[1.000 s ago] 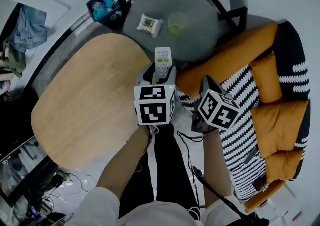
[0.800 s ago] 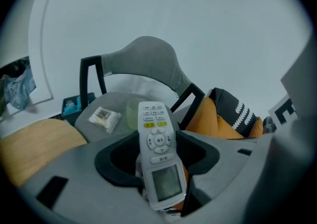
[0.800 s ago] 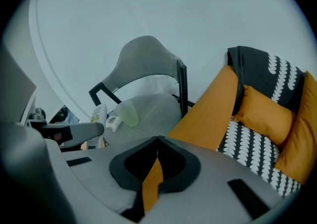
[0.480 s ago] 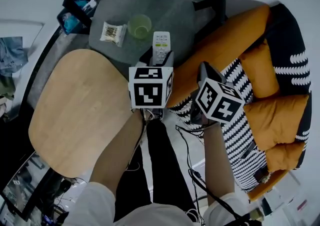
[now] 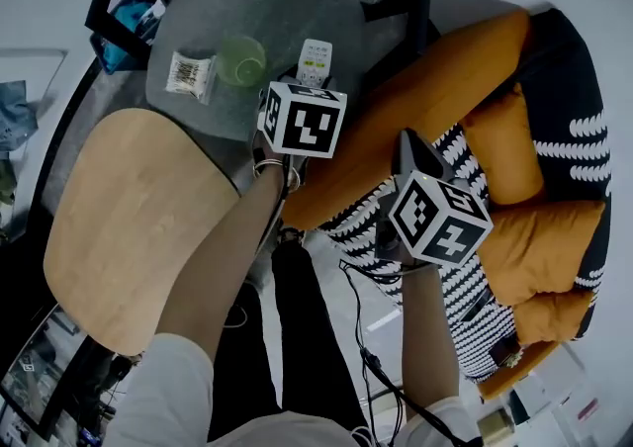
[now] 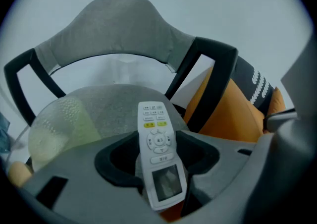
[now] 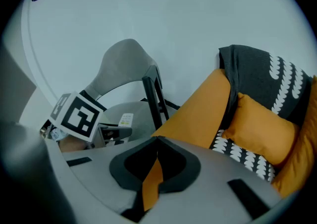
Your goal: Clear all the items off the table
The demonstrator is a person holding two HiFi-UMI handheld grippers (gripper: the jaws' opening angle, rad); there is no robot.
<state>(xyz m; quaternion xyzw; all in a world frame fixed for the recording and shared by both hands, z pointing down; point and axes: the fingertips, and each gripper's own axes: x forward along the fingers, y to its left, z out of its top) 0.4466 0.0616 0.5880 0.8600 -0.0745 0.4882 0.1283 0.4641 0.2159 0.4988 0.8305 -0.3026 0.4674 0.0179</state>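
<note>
My left gripper (image 5: 308,91) is shut on a white remote (image 5: 316,60) and holds it over the round grey chair seat (image 5: 297,10). In the left gripper view the remote (image 6: 157,136) lies lengthwise between the jaws of the left gripper (image 6: 158,144), buttons facing up. A translucent green cup (image 5: 242,59) and a snack packet (image 5: 190,72) rest on the seat just left of the remote. The cup (image 6: 57,131) shows blurred at the left. My right gripper (image 5: 406,150) hangs over the sofa with nothing in it. In the right gripper view the tips of the right gripper (image 7: 157,142) meet.
The oval wooden table (image 5: 129,218) is at the lower left, under my left forearm. An orange sofa (image 5: 445,79) with a black-and-white throw (image 5: 475,277) and cushions (image 7: 262,124) fills the right. The chair's black frame (image 6: 208,74) and grey backrest (image 6: 119,25) rise behind the seat.
The left gripper has carried the remote away from the table's edge to over the chair seat, close beside the cup, and lower. The right gripper has shifted a little over the sofa.
</note>
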